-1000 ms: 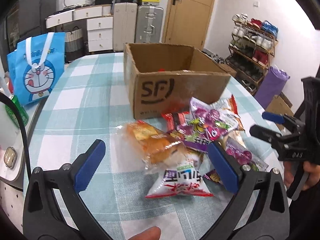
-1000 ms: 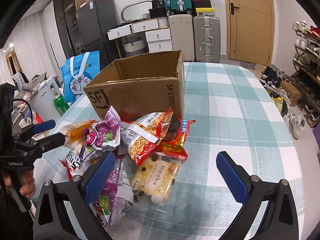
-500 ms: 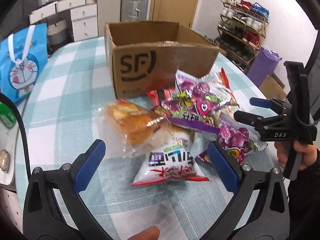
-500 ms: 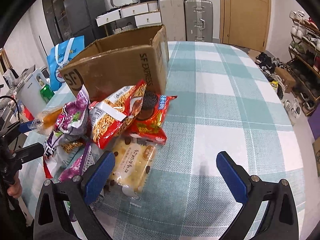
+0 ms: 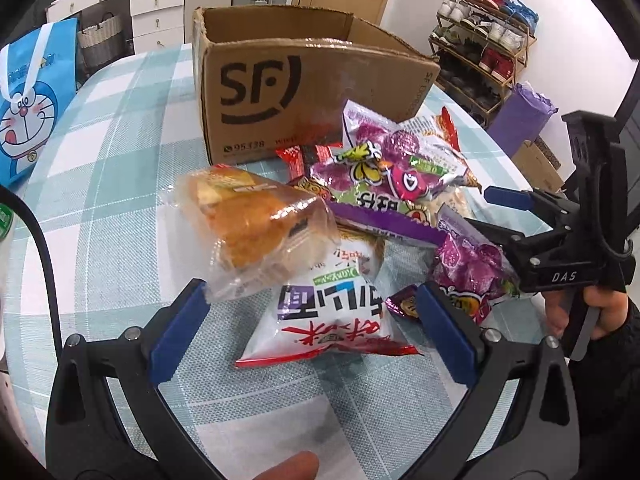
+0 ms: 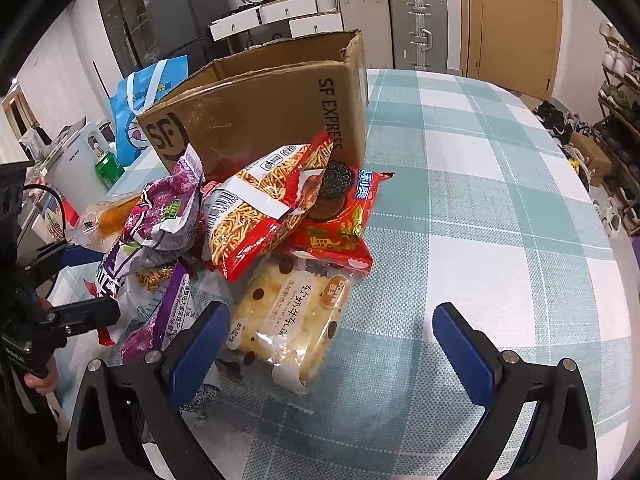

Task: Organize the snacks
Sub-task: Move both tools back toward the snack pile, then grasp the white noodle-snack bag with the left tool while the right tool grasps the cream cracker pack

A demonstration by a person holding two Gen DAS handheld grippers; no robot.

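On the checked table (image 5: 100, 184), a heap of snacks lies piled against the front of the open cardboard box (image 5: 288, 92), which probably stands there as the bin they are meant to go into. Nothing has been lifted yet; every packet rests on the table or on another packet. The left hand-held gripper (image 5: 312, 320) hangs low with its jaws spread wide on either side of the white snack bag (image 5: 328, 312), the nearest and most exposed packet, so it looks the likely first pick. The wrapped bread (image 5: 252, 220) overlaps that bag's upper edge and nearly touches the left finger. The right hand-held gripper (image 6: 332, 348) is likewise spread, its left finger just beside the chocolate-chip biscuit pack (image 6: 288, 320), which lies under the red cookie packet (image 6: 340, 216) and the bag of fried sticks (image 6: 260, 204). A purple candy bag (image 5: 384, 168) tops the middle of the heap.

Compared with a second ago, both grippers have come closer and lower: the heap fills more of each view, the white bag now sits between the left fingers rather than ahead of them, and the biscuit pack has drawn up to the right gripper. The jaw openings look unchanged.
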